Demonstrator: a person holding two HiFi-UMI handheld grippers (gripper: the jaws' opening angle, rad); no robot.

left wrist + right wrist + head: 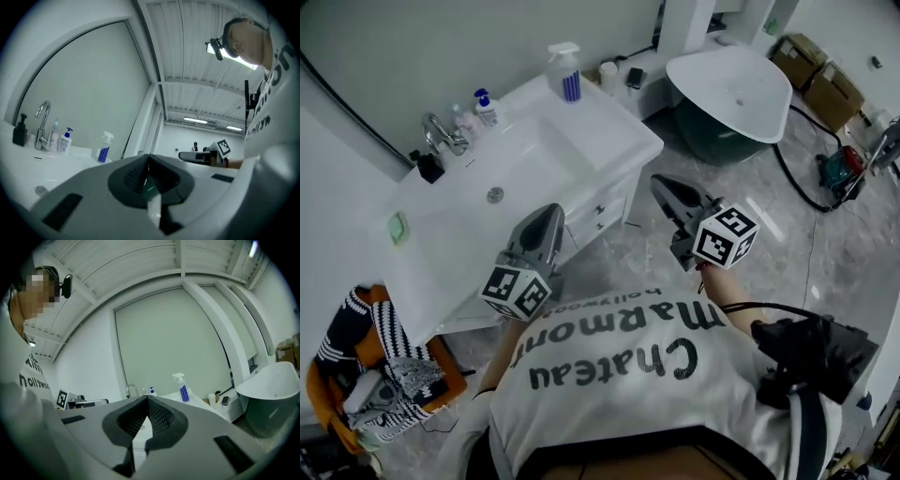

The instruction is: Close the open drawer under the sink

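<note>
The person's white T-shirt point(619, 361) reads "Chateau Marmont hollywood" in dark letters. A clear spray bottle with a blue-striped label point(565, 73) stands on the white sink bench point(619, 131), near a chrome tap point(441, 133); its print is too small to read. The white drawer fronts under the sink point(598, 212) appear flush with the cabinet. The left gripper point(551, 212) and the right gripper point(664, 185) are held in front of it, each with jaws pressed together on nothing. A white freestanding bathtub point(736, 94) stands on the grey marble floor point(769, 272).
</note>
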